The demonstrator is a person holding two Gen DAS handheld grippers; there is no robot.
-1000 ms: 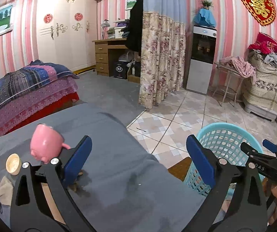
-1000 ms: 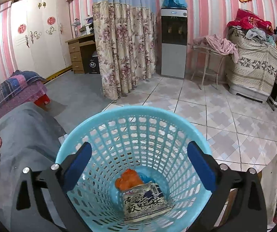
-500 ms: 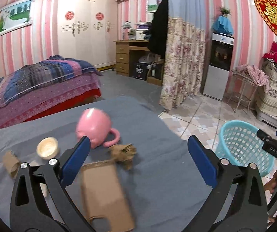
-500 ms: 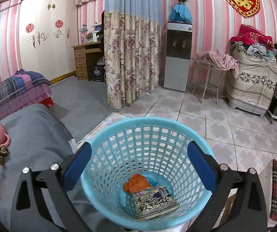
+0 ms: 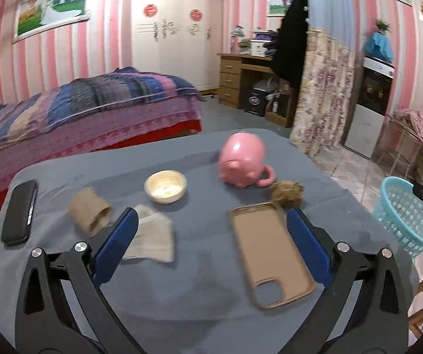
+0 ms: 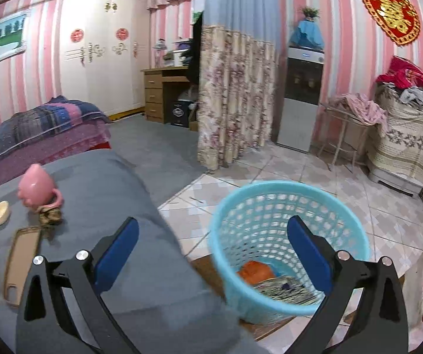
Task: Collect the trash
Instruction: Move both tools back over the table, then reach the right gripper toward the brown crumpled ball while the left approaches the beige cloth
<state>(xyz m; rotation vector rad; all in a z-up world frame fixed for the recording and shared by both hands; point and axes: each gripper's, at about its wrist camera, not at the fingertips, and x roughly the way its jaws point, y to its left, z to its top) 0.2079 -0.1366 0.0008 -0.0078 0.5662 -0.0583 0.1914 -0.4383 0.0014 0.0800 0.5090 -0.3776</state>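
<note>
My left gripper (image 5: 211, 247) hangs open over a grey-clothed table (image 5: 199, 289), nothing between its fingers. On the cloth lie a folded tissue (image 5: 152, 237), a cardboard tube (image 5: 89, 209), a small cream dish (image 5: 165, 185) and a brown crumpled wad (image 5: 288, 193). A light blue basket (image 6: 288, 236) stands on the floor right of the table; it holds an orange scrap (image 6: 254, 270) and a printed packet (image 6: 285, 290). My right gripper (image 6: 211, 253) is open above the table's edge, by the basket's near rim. The basket (image 5: 406, 215) also shows in the left wrist view.
A pink mug (image 5: 242, 160) lies tipped near the table's far side. A tan phone case (image 5: 268, 252) lies face up at the right, a black phone (image 5: 19, 211) at the left edge. A bed (image 5: 78, 118) stands behind; tiled floor (image 6: 358, 194) spreads right.
My left gripper has swung left from the basket side to face the table's items. My right gripper has pulled back and left, from right over the basket to its near rim.
</note>
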